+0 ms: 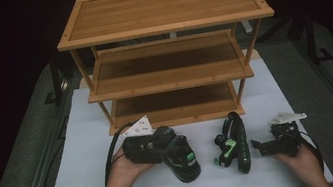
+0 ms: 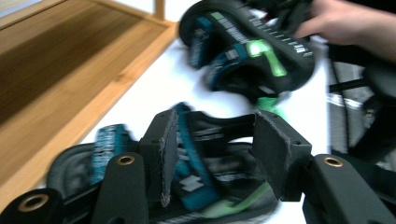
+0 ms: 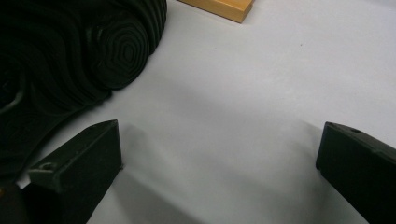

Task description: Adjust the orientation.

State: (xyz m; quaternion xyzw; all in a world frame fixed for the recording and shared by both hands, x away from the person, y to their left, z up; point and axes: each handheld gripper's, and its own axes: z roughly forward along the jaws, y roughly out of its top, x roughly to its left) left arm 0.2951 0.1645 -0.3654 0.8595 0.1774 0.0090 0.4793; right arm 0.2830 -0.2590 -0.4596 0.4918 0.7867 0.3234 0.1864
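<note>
Putting two sandals onto the rack (image 1: 168,52), apparently; nothing shelved yet, all three shelves bare, both sandals lying on the white mat (image 1: 85,136) in front of it. Sitting near the left hand: left sandal (image 1: 180,154), flat on the mat, close to the bottom shelf. Lying on its edge between the two grippers: right sandal (image 1: 233,142), sole turned toward the right hand. Hovering over the left sandal: left gripper (image 2: 212,140), jaws roughly half apart, straddling a strap; pads looking clear of it, though blur makes contact hard to rule out, so probably not gripping. Resting low over the mat: right gripper (image 3: 219,158), jaws wide apart, nothing between them, sole of the right sandal (image 3: 70,51) just off to one side, not touching. Remaining: grabbing each sandal, lifting, placing both on a shelf, so basically the whole job.
</note>
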